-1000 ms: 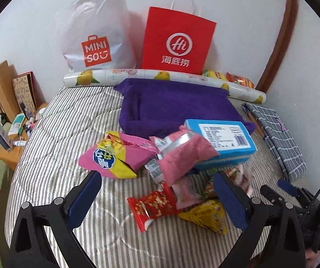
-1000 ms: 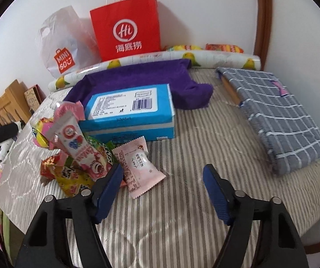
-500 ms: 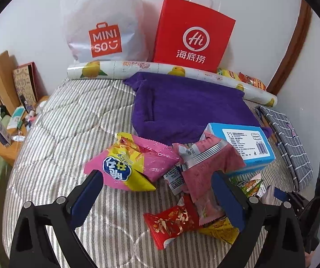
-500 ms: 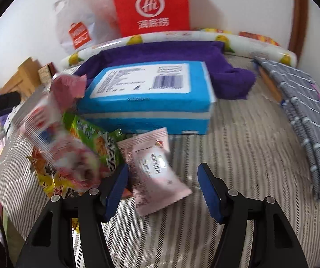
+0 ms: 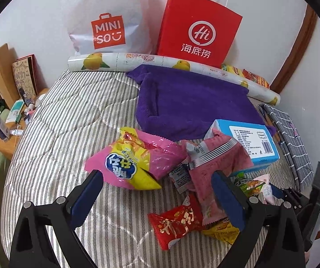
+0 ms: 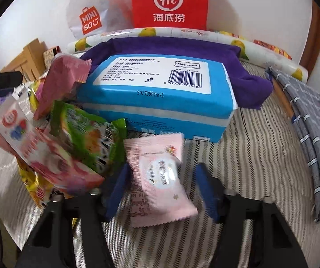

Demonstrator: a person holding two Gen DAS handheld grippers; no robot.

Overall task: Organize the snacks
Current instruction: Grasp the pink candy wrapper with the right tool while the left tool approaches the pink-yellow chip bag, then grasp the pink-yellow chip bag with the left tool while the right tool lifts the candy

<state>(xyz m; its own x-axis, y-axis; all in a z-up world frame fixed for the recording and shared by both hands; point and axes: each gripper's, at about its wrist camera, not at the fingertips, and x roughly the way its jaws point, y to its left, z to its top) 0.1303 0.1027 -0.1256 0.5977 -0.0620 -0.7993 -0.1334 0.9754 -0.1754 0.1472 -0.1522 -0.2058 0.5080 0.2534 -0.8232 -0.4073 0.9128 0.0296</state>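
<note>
Our right gripper (image 6: 162, 189) is closing around a pale pink sachet (image 6: 160, 178) that lies between its blue pads (image 6: 117, 192) on the striped bed (image 6: 249, 156); whether the pads already press it we cannot tell, as the view is blurred. Just left of it a green packet (image 6: 88, 140) and a pink-and-white packet (image 6: 37, 151) crowd in, overlapping, with a yellow wrapper (image 6: 32, 185) half buried beneath them. Right behind the sachet a blue pack (image 6: 160, 93) blocks the way forward, its far end resting on a purple towel (image 6: 249, 67).

Our left gripper (image 5: 157, 192) hangs open over the snack pile with nothing between its pads. A pink-and-yellow bag (image 5: 133, 158) lies near its left pad, a red packet (image 5: 175, 223) lies between the pads, and a dull pink packet (image 5: 218, 163) disappears behind the right pad.

Behind the towel lies a fruit-print roll (image 5: 115, 61), then a white bag (image 5: 108, 22) and a red bag (image 5: 198, 26) against the wall. A grey checked cloth (image 6: 312, 134) lies at the bed's right edge, cut off by the frame. More snacks (image 5: 249, 76) peek out behind the roll, mostly hidden.
</note>
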